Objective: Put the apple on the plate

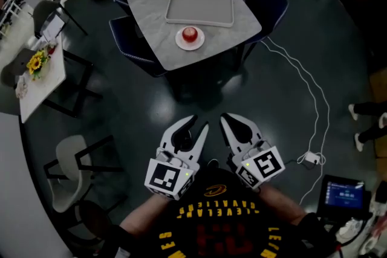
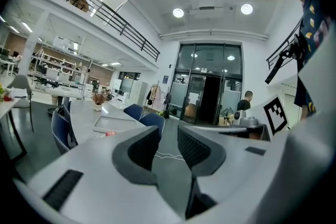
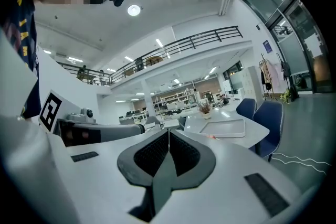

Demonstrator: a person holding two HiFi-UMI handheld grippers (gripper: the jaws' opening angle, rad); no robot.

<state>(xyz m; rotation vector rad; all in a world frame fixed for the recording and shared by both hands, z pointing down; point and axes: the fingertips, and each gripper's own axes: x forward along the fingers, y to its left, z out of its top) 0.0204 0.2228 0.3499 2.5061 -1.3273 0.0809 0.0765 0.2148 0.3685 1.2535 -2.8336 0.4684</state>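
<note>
On the far grey counter (image 1: 151, 3) in the head view, the apple (image 1: 190, 32) sits on the white plate (image 1: 179, 40), just beside an empty tray (image 1: 200, 8). Both grippers hang close to the person's chest, well apart from the counter.

Along the left gripper (image 2: 168, 136), its fingers (image 2: 139, 149) stand released, with only floor between them.

Along the right gripper (image 3: 168, 136), the fingers (image 3: 152, 155) are clenched tip to tip, grasping nothing.
</note>
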